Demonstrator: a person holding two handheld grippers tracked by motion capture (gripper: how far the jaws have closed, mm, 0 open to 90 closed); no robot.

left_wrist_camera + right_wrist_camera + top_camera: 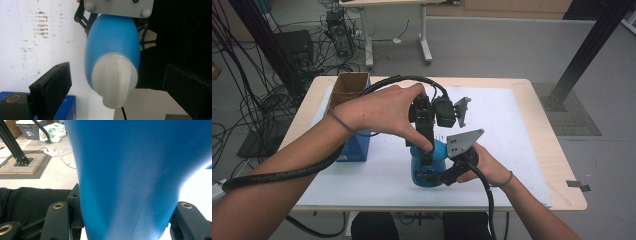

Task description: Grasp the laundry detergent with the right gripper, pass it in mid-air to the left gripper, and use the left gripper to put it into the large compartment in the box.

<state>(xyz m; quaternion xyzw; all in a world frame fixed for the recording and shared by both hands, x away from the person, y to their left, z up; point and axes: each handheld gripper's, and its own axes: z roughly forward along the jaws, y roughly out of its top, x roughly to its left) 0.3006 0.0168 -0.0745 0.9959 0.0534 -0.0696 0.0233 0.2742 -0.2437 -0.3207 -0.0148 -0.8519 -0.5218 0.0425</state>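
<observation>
A blue bottle (424,170) with a white cap stands on the white mat (512,145) near the table's front. My right gripper (438,175) comes in from the right and is shut on the bottle's body. In the right gripper view the blue bottle (130,177) sits squeezed between the right gripper's (125,220) two black jaws. My left gripper (426,150) points down over the bottle's top. In the left gripper view the white cap (113,80) lies between the left gripper's (117,82) jaws, which stand wide and clear of it on both sides.
An open cardboard box (349,85) stands at the table's back left, with a blue box (357,145) in front of it. The blue box (65,107) shows beside the left jaw. Cables and black frame posts (587,50) surround the table.
</observation>
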